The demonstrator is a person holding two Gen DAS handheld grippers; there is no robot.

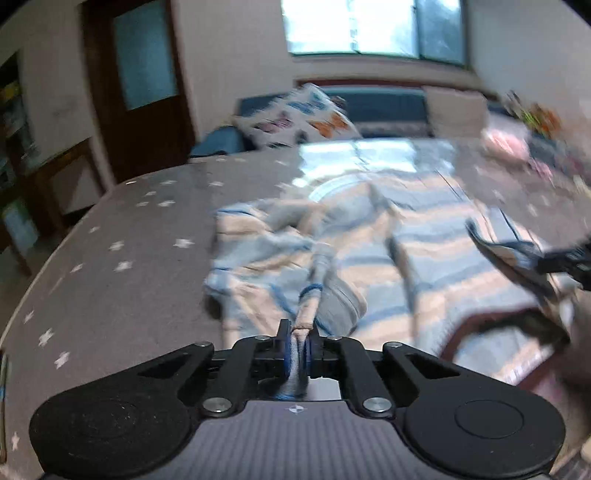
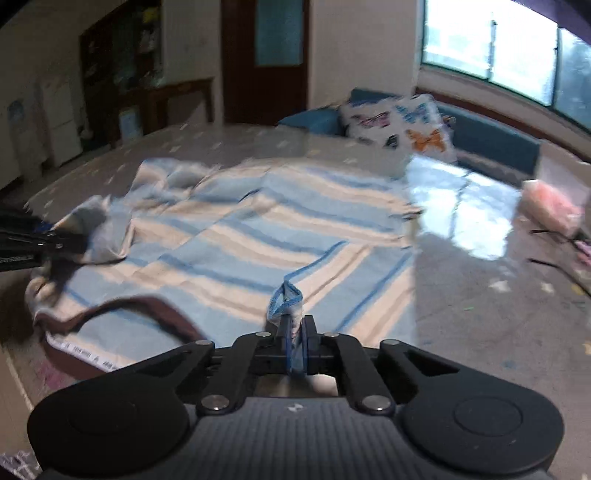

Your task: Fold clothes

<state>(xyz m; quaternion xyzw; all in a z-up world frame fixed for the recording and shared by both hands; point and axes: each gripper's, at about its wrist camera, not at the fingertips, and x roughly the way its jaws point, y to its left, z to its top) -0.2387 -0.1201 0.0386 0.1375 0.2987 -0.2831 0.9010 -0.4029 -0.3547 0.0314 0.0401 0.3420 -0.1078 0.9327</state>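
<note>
The striped shirt lies limp and light on the desk; left gripper and right gripper jaws each pinch a bunched hem edge.

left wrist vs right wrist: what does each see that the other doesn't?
Left wrist only: left gripper shut on a bunched sleeve-like part of the striped garment.

Right wrist only: right gripper shut on a blue-trimmed garment edge, and shelving on the far wall.

Both: the garment on the star-print table cover, butterfly cushion, window, door.
</note>
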